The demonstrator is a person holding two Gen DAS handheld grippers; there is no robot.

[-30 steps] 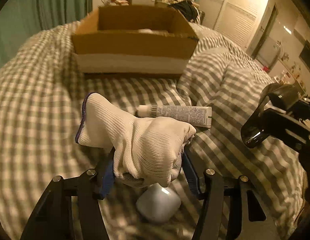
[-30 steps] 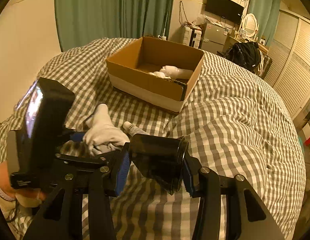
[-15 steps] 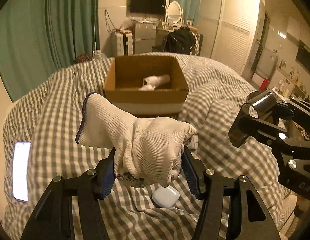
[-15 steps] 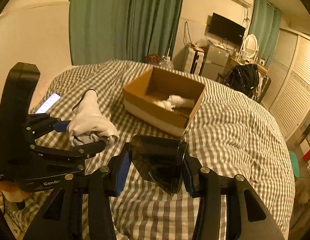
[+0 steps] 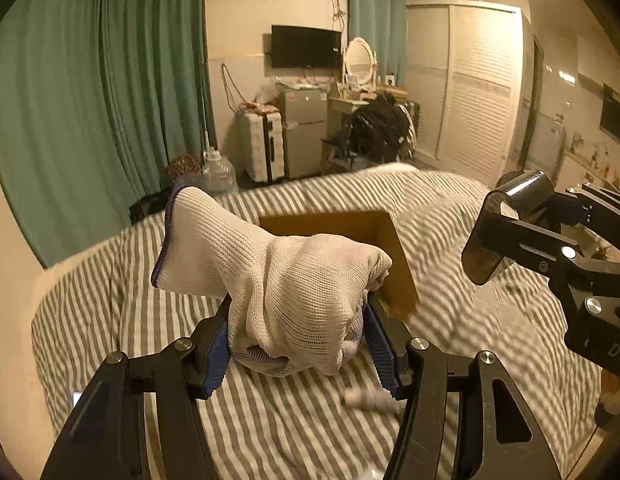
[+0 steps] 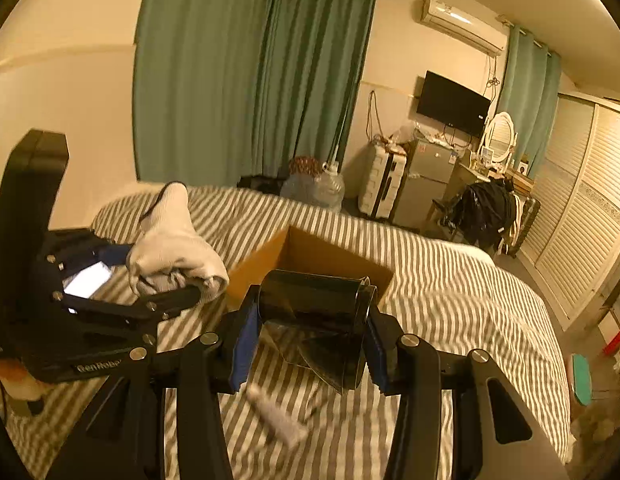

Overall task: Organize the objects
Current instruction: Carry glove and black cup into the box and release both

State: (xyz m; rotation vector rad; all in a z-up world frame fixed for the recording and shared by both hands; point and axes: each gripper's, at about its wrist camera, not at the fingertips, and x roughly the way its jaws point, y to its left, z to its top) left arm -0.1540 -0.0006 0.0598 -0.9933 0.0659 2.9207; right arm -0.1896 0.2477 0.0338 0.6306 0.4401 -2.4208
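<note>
Room: bedroom under warm light, green curtains on the far wall, TV mounted beyond the bed, white louvred wardrobe far right.
Bed: grey-and-white checked duvet fills the near ground in both views; its pattern is motion-blurred.
Cardboard box: open-topped, sitting on the bed ahead of both tools, about centre. From my left wrist view only its far wall and right side show, behind the glove; contents not visible.
My left hand-held gripper: closed on a white knit glove, blue pads pressed against both sides of the bunched fabric. The cuff with its dark edging sticks up and to the left. Held above the bed, near side of the box.
My right hand-held gripper: clamped on a dark translucent cup lying on its side between the blue pads, mouth pointing right. Held above the bed, just on the near side of the box.
Relation of tools: in the right wrist view my left tool and the glove sit to the left of the cup, close beside it but apart.
Tube: small white tube on the duvet below the cup, blurred.
Phone: lit screen on the bed at far left, partly hidden by my left tool.
</note>
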